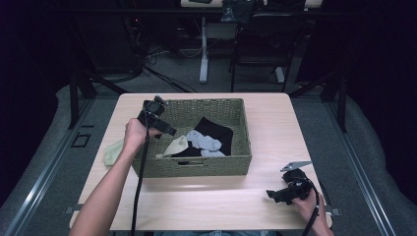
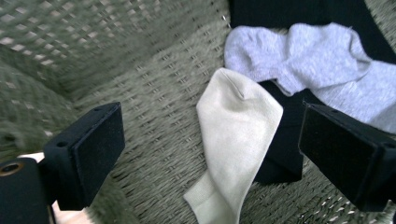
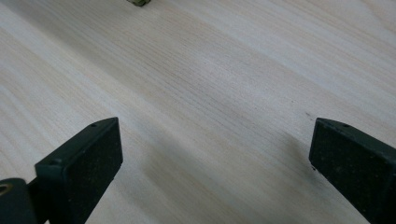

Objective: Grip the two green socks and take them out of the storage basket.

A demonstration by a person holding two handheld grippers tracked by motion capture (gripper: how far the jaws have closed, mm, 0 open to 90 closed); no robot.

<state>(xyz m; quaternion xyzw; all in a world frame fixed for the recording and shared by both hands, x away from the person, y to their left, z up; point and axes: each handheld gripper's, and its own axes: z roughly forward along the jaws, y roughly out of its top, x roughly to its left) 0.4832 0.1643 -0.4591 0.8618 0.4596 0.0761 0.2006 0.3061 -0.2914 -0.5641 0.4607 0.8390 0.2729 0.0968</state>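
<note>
A woven olive basket (image 1: 241, 123) stands mid-table. In it lie a cream sock (image 1: 177, 145), a pale grey sock (image 1: 204, 142) and a black cloth (image 1: 216, 132). My left gripper (image 1: 167, 129) hangs over the basket's left part, tilted down into it. In the left gripper view it (image 2: 212, 128) is open, with the cream sock (image 2: 238, 135) lying below between the jaws, untouched. The grey sock (image 2: 317, 65) and black cloth (image 2: 285, 154) lie just beyond. My right gripper (image 1: 273, 194) rests low at the table's front right, open (image 3: 212, 154) over bare wood.
A pale green sock (image 1: 113, 152) lies on the table (image 1: 275, 128) left of the basket, partly behind the left hand. A basket corner (image 3: 138, 2) shows at the top of the right gripper view. Dark frames, chairs and cables stand beyond the far edge.
</note>
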